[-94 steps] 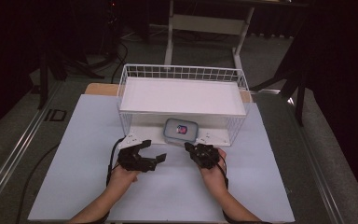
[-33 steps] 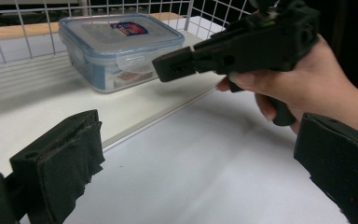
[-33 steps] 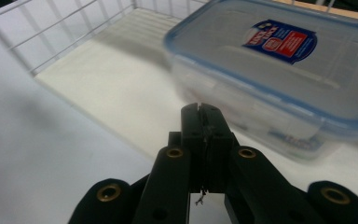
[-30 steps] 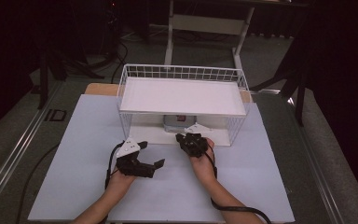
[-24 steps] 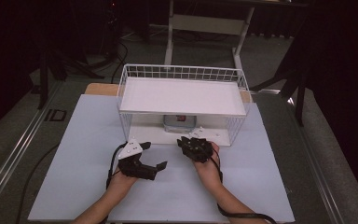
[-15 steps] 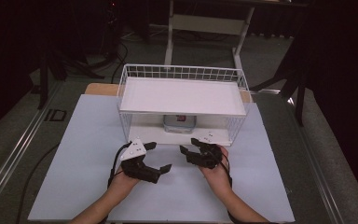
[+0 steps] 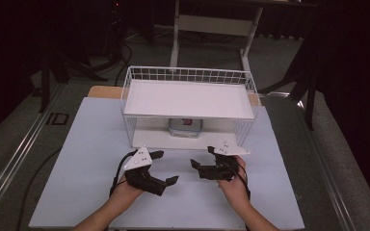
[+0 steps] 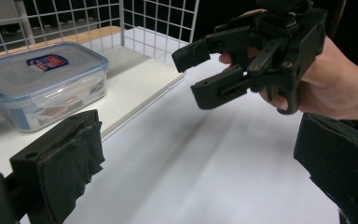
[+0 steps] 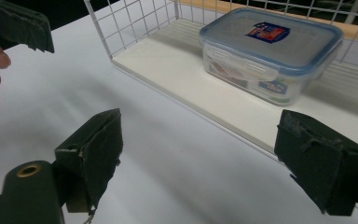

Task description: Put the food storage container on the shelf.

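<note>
Lidded container (image 7: 186,128) sits on rack (image 7: 188,98) lower shelf, twelve o'clock of both grippers. Left gripper (image 7: 161,168) spread, empty. Right gripper (image 7: 200,158) has just been opening, nothing between its jaws.

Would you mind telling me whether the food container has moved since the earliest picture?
Yes. The food container now sits farther back under the wire rack's upper shelf, on the lower board, instead of at the rack's front edge.
</note>
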A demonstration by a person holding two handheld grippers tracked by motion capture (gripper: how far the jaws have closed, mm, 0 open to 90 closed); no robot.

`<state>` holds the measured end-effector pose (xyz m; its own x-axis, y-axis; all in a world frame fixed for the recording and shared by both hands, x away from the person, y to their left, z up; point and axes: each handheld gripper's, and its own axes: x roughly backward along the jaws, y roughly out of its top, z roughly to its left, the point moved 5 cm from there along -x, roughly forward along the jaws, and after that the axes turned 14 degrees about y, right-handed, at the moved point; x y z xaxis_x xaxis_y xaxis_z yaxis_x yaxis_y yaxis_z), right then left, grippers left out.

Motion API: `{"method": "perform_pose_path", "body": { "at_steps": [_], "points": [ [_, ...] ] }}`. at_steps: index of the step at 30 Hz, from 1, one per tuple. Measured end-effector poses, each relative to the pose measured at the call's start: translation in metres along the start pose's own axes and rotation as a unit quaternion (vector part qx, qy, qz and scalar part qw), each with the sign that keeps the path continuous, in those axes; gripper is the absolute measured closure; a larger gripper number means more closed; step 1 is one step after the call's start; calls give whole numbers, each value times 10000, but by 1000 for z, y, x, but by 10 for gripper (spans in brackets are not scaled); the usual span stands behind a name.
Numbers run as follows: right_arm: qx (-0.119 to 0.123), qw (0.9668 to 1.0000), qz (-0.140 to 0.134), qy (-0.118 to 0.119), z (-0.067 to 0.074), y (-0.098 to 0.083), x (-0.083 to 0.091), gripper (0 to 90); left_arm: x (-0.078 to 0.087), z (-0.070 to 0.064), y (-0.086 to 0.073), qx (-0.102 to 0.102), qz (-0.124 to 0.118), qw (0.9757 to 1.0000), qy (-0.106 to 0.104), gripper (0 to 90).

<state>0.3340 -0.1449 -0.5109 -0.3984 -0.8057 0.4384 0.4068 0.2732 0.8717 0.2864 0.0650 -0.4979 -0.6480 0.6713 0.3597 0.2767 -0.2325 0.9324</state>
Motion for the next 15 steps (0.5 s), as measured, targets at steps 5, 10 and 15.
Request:
{"method": "perform_pose_path", "body": {
  "at_steps": [5, 10, 15],
  "points": [
    [27, 9999, -23, 143, -1, -5, 16, 153, 8, 1, -8, 10, 37, 10000, 22, 21],
    [-32, 9999, 1, 160, -2, -10, 27, 153, 16, 4, -14, 33, 103, 9999, 42, 21],
    [57, 9998, 54, 192, 1, -18, 37, 153, 25, 7, -21, -1, 177, 9998, 92, 21]
  ]
}}
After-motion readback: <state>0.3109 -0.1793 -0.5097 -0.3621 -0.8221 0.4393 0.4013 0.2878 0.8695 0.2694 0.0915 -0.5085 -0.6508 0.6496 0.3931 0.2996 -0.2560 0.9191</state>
